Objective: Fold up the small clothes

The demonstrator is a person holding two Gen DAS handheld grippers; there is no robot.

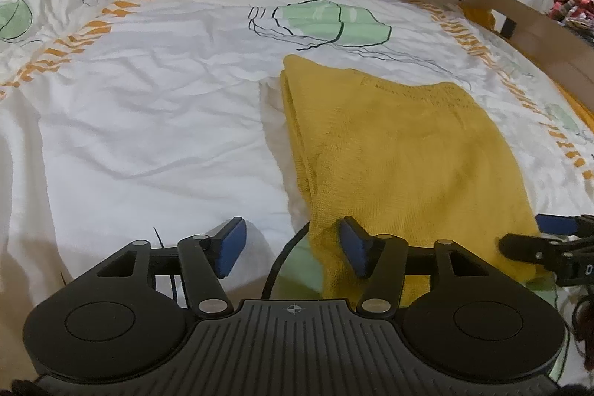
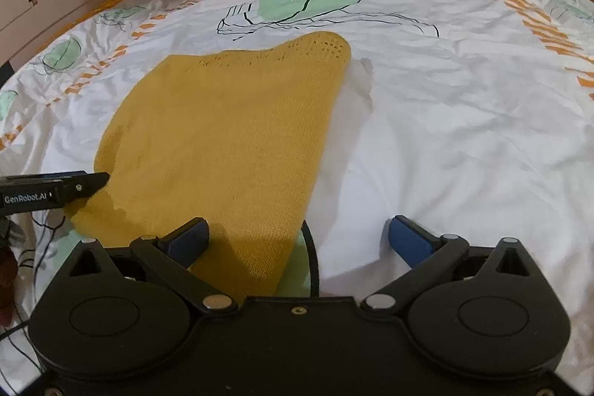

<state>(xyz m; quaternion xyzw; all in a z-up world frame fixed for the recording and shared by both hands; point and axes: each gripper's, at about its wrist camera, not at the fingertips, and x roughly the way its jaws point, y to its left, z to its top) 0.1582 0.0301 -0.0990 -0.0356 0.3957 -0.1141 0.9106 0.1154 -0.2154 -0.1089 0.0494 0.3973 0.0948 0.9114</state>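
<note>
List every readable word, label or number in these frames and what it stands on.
"GenRobot.AI": white print on the side of the left gripper, seen from the right wrist view.
"D": a cut-off white letter on the right gripper at the left wrist view's edge; the rest is out of frame.

Item: yellow knit garment (image 1: 401, 154), folded flat on the bed, near corners lying loose between my left claw (image 1: 293, 247) and right claw (image 2: 299, 240).

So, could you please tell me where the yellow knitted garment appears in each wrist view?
Left wrist view: the yellow knitted garment fills the right of centre.
Right wrist view: it lies left of centre.
Shared landmark: the green printed shape on the bedsheet, just beyond the garment's far edge.
</note>
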